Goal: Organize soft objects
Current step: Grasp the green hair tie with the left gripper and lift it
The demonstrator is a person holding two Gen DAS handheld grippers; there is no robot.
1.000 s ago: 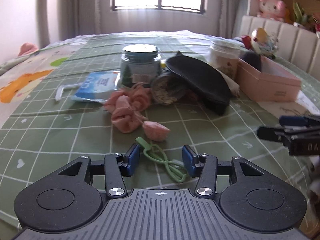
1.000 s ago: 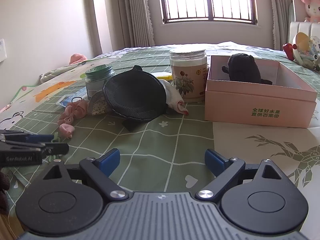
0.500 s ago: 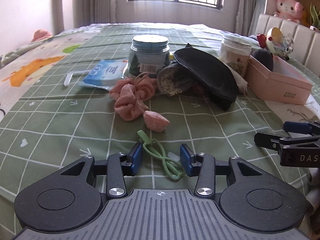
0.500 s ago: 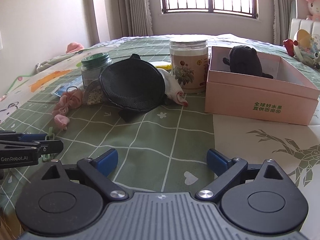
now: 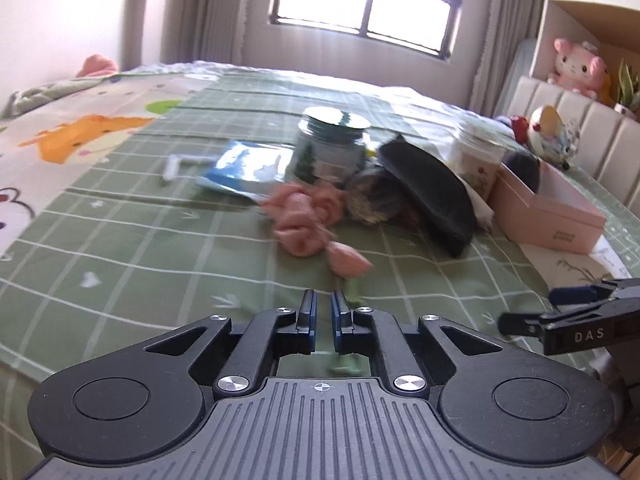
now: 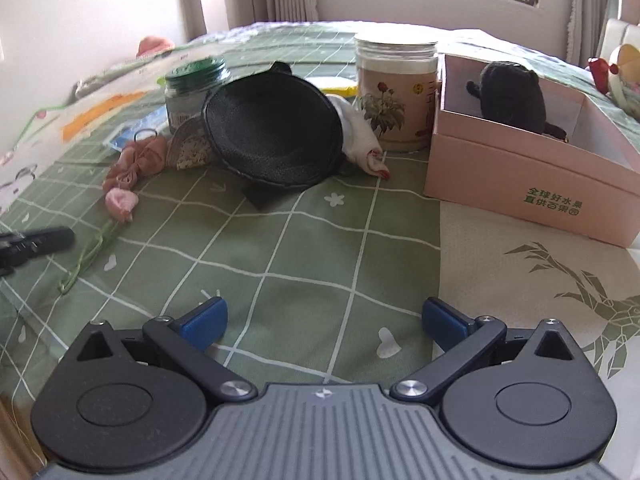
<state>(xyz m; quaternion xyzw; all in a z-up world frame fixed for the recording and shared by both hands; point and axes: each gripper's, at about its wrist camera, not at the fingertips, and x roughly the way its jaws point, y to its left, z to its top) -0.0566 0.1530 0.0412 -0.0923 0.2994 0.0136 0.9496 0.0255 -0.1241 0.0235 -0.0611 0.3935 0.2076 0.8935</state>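
My left gripper [image 5: 323, 307] is shut with a narrow slit; the green cord [image 5: 351, 292] of a small pink fabric bud [image 5: 349, 260] lies just right of the jaws, and I cannot tell if it is pinched. From the right wrist view the cord [image 6: 90, 254] lies stretched on the sheet beside the left fingertip [image 6: 44, 238]. A pink scrunchie [image 5: 306, 216], a black round pouch [image 6: 274, 138] and a white cloth [image 6: 360, 142] lie mid-bed. A pink box [image 6: 532, 168] holds a black plush [image 6: 514, 96]. My right gripper [image 6: 324, 320] is open and empty.
Two jars stand behind the pile: a green-lidded one [image 5: 332, 148] and a floral one [image 6: 394, 92]. A blue packet [image 5: 250, 166] lies at the left. A padded headboard with toys [image 5: 554, 132] is at the right. The bed's near edge is under both grippers.
My left gripper has closed from open to a narrow slit and shifted, so the green cord is now right of the jaws. The right gripper moved forward and stays open.
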